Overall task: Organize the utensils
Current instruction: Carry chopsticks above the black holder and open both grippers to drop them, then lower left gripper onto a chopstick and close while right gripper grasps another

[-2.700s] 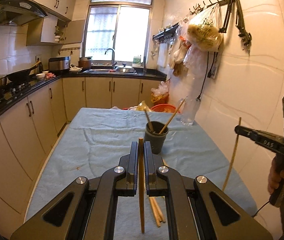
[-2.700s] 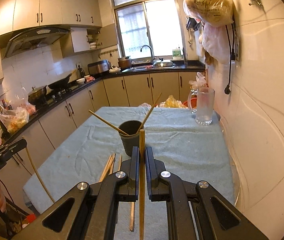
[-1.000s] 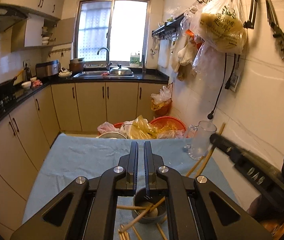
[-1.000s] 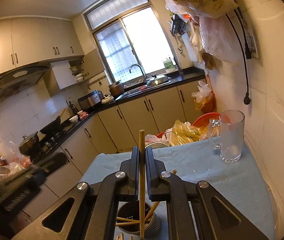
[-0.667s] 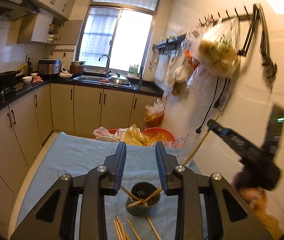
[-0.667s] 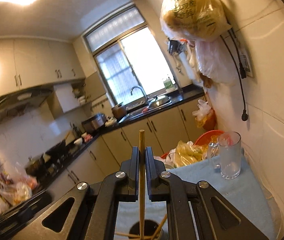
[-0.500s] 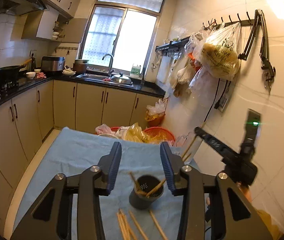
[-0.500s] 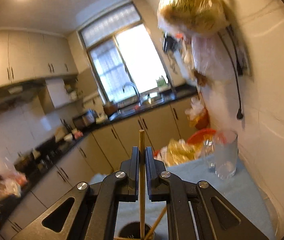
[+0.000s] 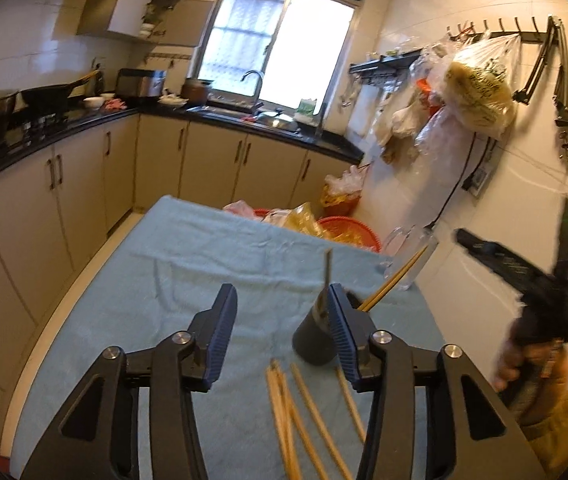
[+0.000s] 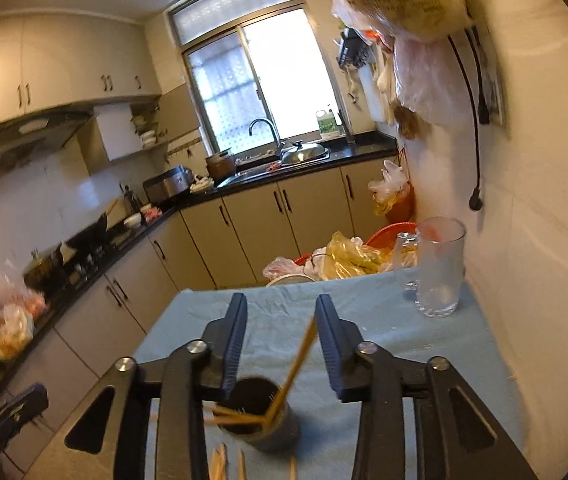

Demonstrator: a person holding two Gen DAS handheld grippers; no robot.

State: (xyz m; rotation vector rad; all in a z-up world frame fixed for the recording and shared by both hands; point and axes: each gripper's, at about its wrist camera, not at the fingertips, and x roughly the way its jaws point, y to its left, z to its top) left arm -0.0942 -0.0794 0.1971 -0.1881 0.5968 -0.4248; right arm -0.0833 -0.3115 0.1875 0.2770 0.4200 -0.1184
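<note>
Though green print runs across the plastic bag [image 9: 480,92] hanging at the upper right of the left wrist view, it is too blurred to read; the same goes for pale marks on the side of the right gripper [image 9: 500,258], seen there at the right edge in a person's hand [image 9: 510,364].

Around the table sit a clear glass mug [image 10: 440,268] at the right of the right wrist view, a red basket [image 9: 344,228] with yellow bags beyond the table's far edge, and a sink [image 10: 300,152] under the window [image 10: 252,84]. A dark counter runs along the left wall with a wok [image 9: 50,94] on the stove.

On the blue table cloth [image 9: 204,264] stands the dark holder cup [image 10: 258,420], low in the right wrist frame — several wooden chopsticks [image 10: 292,372] lean out of it, one slanting up between the right gripper's blue-padded fingers [image 10: 330,344] without touching either. Those jaws have just been opening and stand spread.

The left gripper [image 9: 280,324] has also just been opening and is spread with nothing between its pads; its right finger [image 9: 340,332] overlaps the cup in the frame. Loose chopsticks [image 9: 296,412] lie flat on the cloth at bottom centre — just in front of the cup.
</note>
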